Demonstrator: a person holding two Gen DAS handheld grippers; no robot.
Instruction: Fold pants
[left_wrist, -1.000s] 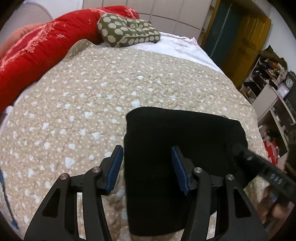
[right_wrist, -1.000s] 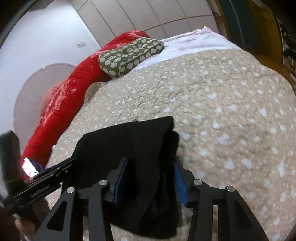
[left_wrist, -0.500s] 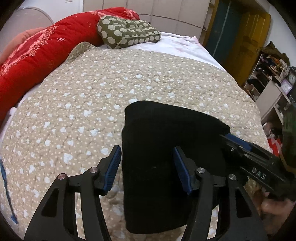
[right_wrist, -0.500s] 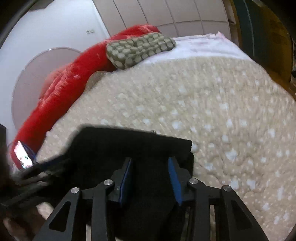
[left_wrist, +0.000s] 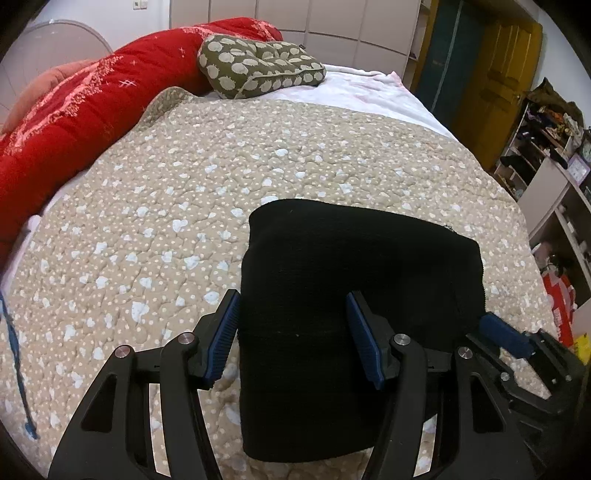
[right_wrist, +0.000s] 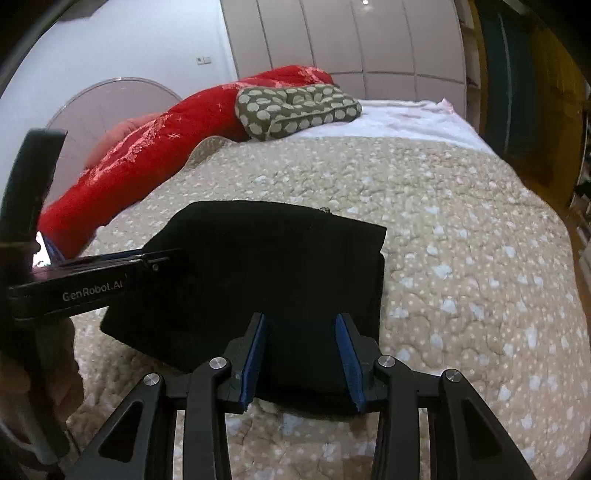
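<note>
The black pants (left_wrist: 351, 280) lie folded into a compact rectangle on the beige spotted quilt (left_wrist: 184, 206). My left gripper (left_wrist: 295, 336) is open above the pants' near left part, with nothing between its blue pads. My right gripper (right_wrist: 303, 358) is open over the near right edge of the pants (right_wrist: 273, 266), empty. The right gripper also shows at the lower right of the left wrist view (left_wrist: 517, 347). The left gripper's body crosses the left side of the right wrist view (right_wrist: 92, 284).
A red quilt (left_wrist: 85, 110) runs along the bed's left side. An olive patterned pillow (left_wrist: 258, 66) lies at the head, on a white sheet (left_wrist: 369, 88). Shelves with clutter (left_wrist: 546, 155) stand to the right of the bed, beside yellow doors (left_wrist: 498, 74).
The right gripper let go of the pants' folded edge and opened. The fold now lies flat. The left gripper stayed open and drew back slightly.
</note>
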